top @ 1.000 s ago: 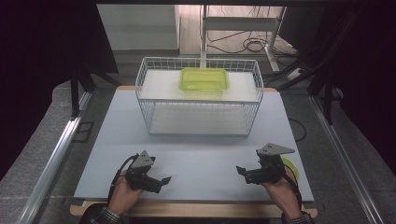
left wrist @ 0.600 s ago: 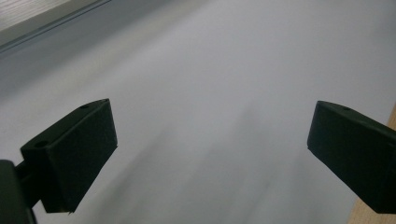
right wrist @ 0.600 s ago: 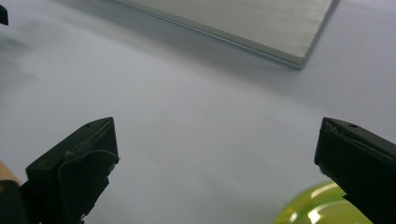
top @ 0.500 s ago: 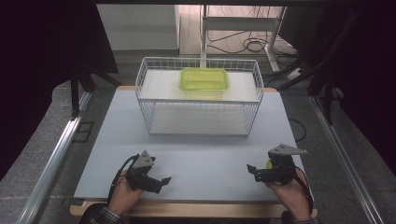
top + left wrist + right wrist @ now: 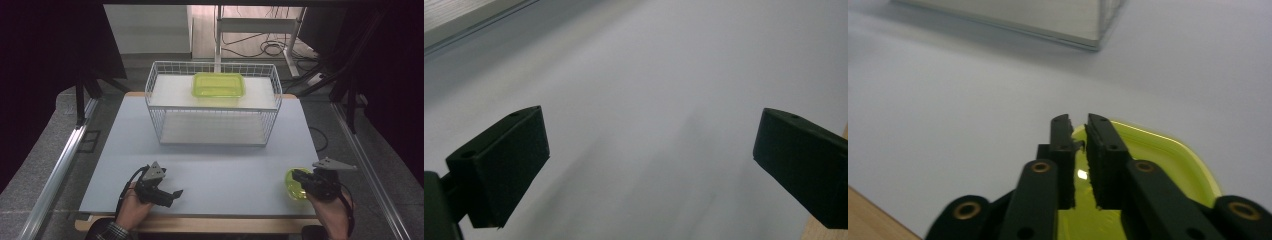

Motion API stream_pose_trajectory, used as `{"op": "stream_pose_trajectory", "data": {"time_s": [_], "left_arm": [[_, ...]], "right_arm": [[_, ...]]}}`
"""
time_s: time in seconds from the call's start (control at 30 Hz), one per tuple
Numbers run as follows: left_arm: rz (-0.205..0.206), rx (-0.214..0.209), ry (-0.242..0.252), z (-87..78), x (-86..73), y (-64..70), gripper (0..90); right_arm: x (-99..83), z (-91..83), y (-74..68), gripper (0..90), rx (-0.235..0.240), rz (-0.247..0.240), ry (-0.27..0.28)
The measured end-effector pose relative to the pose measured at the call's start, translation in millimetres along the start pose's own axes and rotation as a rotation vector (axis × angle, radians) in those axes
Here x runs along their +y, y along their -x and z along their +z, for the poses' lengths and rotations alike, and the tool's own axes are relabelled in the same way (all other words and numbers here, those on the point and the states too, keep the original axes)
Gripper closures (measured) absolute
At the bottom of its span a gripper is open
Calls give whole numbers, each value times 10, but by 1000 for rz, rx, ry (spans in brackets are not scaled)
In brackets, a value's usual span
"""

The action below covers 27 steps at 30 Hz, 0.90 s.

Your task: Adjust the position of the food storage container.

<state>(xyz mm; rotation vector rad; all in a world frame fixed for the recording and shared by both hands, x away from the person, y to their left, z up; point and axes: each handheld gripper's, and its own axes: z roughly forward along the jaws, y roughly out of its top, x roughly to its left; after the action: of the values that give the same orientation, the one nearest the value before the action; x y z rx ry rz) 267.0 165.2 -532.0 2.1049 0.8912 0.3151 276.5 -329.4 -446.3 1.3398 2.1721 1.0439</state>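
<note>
A grey counter (image 5: 210, 165) carries a white wire basket (image 5: 212, 107) at the far side. At near right, the right gripper (image 5: 1079, 131) is clamped on a thin, probably light, stiff green plastic lid (image 5: 1168, 155) by its rim. At near left, the left gripper (image 5: 172, 194) rests, jaws apart.

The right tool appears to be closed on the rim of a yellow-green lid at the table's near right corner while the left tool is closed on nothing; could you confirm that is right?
Not quite: the left tool is open, its jaws standing wide apart over bare table in the left gripper view. The rest holds: the right tool is closed on the rim of the yellow-green lid at the near right corner.
</note>
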Motion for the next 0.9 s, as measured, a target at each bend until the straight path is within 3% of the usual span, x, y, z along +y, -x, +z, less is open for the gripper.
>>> {"op": "stream_pose_trajectory", "data": {"time_s": [0.33,0.5,0.9], "left_arm": [[5,4,-8,7,0,5,14],[7,5,-19,19,-1,11,14],[15,7,-29,29,-1,18,15]], "right_arm": [[-199,-247,330,888,-132,93,7],[-333,-251,444,888,-185,142,-17],[-367,-96,407,887,-225,170,-61]]}}
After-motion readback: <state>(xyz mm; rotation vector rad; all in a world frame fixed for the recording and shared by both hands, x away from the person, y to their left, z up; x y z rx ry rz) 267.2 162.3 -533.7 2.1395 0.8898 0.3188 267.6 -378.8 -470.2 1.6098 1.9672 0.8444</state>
